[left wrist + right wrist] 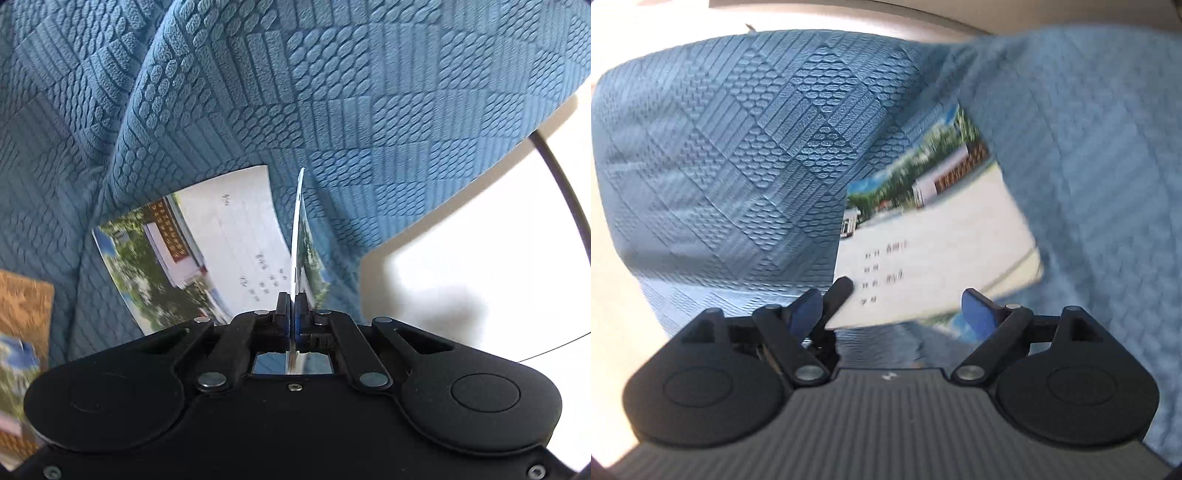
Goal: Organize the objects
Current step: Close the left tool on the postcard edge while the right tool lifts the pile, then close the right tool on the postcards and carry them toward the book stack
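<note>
Your left wrist camera looks forward and down along its fingers (287, 306), close over the blue quilted cover (332, 92), with the cover's edge and pale floor (480, 240) at right. Your right wrist camera looks nearly level, close to the same cover (738, 147). Both views share the cover and a printed booklet (192, 243) (942, 229) lying on it.

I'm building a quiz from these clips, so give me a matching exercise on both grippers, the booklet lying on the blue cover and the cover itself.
Things:
1. left gripper
2. right gripper
3. flat booklet
4. blue quilted cover

States:
A. wrinkled under everything
B. jaws wide open
C. lying face up
D. clamped on a thin booklet held edge-on

Pairs: 1-D, 2-B, 3-C, 4-A
</note>
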